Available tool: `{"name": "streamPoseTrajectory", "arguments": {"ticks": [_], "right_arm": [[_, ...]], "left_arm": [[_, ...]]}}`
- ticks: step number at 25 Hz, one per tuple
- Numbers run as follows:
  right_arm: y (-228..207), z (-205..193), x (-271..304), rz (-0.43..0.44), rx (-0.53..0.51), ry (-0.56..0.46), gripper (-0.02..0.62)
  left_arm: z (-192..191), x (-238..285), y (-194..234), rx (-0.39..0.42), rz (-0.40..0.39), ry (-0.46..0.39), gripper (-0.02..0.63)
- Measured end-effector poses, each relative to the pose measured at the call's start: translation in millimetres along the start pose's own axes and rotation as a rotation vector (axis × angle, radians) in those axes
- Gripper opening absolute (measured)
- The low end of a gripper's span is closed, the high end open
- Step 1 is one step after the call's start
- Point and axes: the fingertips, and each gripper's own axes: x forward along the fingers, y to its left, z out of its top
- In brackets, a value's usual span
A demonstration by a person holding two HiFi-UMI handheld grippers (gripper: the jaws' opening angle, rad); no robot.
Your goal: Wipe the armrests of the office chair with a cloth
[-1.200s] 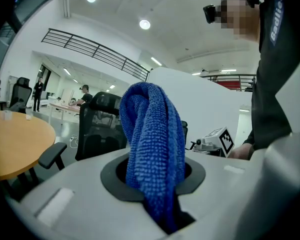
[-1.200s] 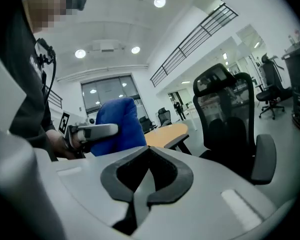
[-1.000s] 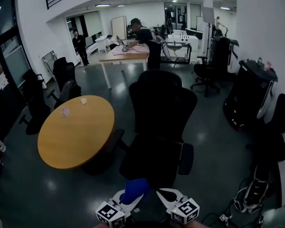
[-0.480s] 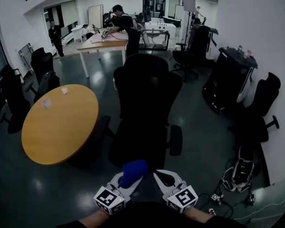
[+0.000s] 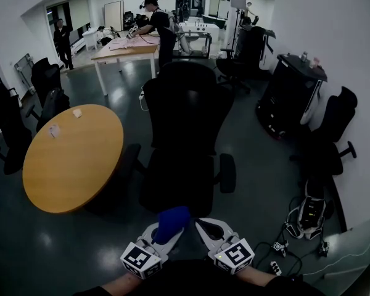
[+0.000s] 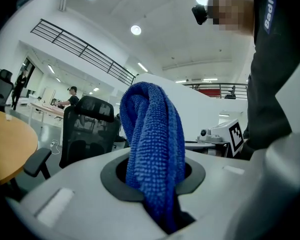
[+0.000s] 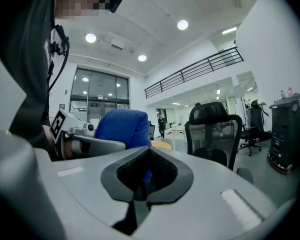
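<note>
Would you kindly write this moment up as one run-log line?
stage: pre-wipe | left claw: shut on blue microfibre cloth | right claw: shut, empty | black mesh office chair: ahead, armrests untouched

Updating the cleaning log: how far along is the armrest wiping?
Done: the blue cloth is clamped in the left hand-held gripper. In hand: it and the shut, empty right hand-held gripper hover short of the office chair. Left: wiping the table-side armrest and the other armrest; the cloth touches neither.
</note>
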Motion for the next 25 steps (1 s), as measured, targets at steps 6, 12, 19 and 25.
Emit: {"name": "streamPoseTrajectory", "arguments": {"ticks": [6, 12, 19, 25], "right_arm": [[9, 2, -2, 0.006, 0.008, -0.003, 0.003], [8, 2, -2, -0.013, 0.016, 0.006, 0.003], [11, -2, -3, 0.019, 0.019, 0.002, 0.003], [13, -4, -4, 0.026, 0.017, 0.001, 0.004]], "left_arm": [[4, -7, -5, -0.001, 0.004, 0.002, 0.110], [6, -11, -7, 0.002, 0.005, -0.003, 0.110], [2, -11, -9, 0.011, 0.004, 0.002, 0.110], [-1, -13, -10, 0.018, 0.005, 0.005, 0.110]]}}
